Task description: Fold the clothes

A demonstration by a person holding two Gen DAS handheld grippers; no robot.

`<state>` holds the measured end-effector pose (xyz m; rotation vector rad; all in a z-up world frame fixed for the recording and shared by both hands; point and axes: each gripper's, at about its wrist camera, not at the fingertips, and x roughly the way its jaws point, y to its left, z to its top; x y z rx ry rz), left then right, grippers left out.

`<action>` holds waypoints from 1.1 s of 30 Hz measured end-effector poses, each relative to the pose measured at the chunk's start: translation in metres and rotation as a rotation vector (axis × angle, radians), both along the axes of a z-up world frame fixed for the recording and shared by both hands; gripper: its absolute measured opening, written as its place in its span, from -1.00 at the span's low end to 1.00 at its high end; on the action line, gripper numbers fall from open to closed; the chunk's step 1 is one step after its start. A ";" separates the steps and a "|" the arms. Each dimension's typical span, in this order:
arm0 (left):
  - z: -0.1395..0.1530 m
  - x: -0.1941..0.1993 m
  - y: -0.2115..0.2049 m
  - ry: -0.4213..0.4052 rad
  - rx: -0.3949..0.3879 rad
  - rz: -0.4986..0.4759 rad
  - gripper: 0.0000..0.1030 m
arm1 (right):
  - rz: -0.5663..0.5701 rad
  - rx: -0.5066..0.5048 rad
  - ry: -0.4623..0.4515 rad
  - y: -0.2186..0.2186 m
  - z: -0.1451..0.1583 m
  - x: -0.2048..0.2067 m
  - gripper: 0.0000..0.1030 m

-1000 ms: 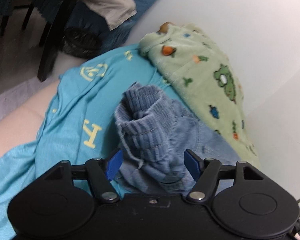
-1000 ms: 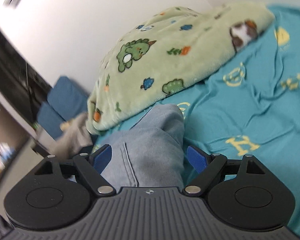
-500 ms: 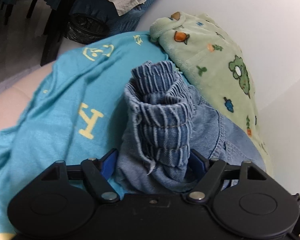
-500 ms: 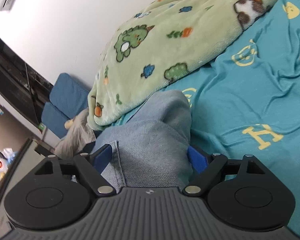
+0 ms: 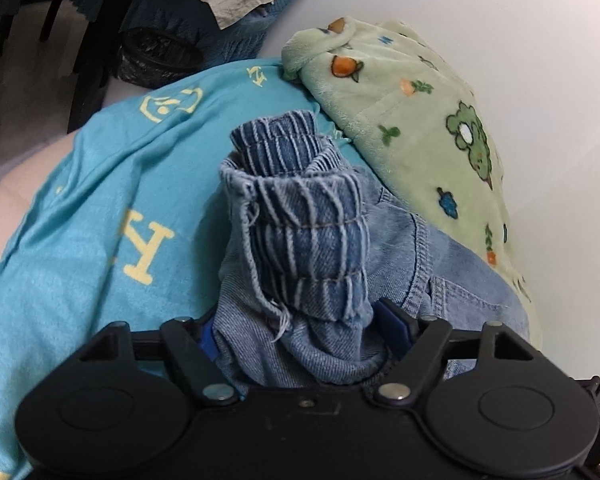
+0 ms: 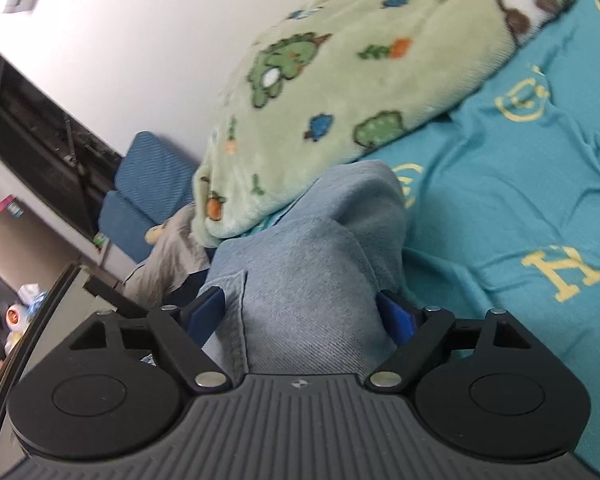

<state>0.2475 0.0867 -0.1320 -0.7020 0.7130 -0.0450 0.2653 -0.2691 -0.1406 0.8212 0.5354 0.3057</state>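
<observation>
Elastic waistband [image 5: 300, 216] only by left tool [image 5: 300, 330].

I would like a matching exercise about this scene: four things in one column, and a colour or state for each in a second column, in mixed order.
Things:
1. denim pants
2. fleece blanket
3. bed sheet
4. left gripper

Descriptions:
A. teal with yellow print
B. pale green with dinosaurs
C. shut on bunched cloth
D. blue, with ribbed elastic waistband

Pairs: 1-D, 2-B, 3-A, 4-C
</observation>
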 end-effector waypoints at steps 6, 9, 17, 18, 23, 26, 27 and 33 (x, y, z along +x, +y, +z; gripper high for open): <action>-0.011 0.006 0.009 0.014 -0.088 0.004 0.50 | -0.019 0.032 0.029 -0.005 -0.017 0.003 0.73; -0.017 0.008 0.013 0.013 -0.131 0.014 0.52 | -0.030 0.059 0.030 -0.003 -0.012 0.002 0.73; -0.016 0.012 0.010 0.015 -0.124 0.033 0.32 | -0.025 0.027 0.026 -0.001 -0.018 0.008 0.66; -0.015 0.013 0.009 0.019 -0.114 0.036 0.28 | -0.019 0.005 0.023 0.000 -0.017 0.008 0.50; -0.008 0.010 0.009 0.014 -0.098 0.052 -0.32 | -0.039 -0.063 0.007 0.008 -0.010 0.002 0.04; 0.006 0.005 0.006 0.001 -0.077 0.049 -0.49 | -0.055 -0.104 -0.016 0.014 -0.002 -0.004 -0.12; 0.011 0.003 0.005 -0.006 -0.068 0.042 -0.50 | -0.062 -0.113 -0.028 0.015 0.002 -0.006 -0.16; 0.039 -0.016 -0.004 -0.048 -0.044 0.015 -0.54 | -0.091 -0.163 -0.105 0.016 0.035 -0.025 -0.23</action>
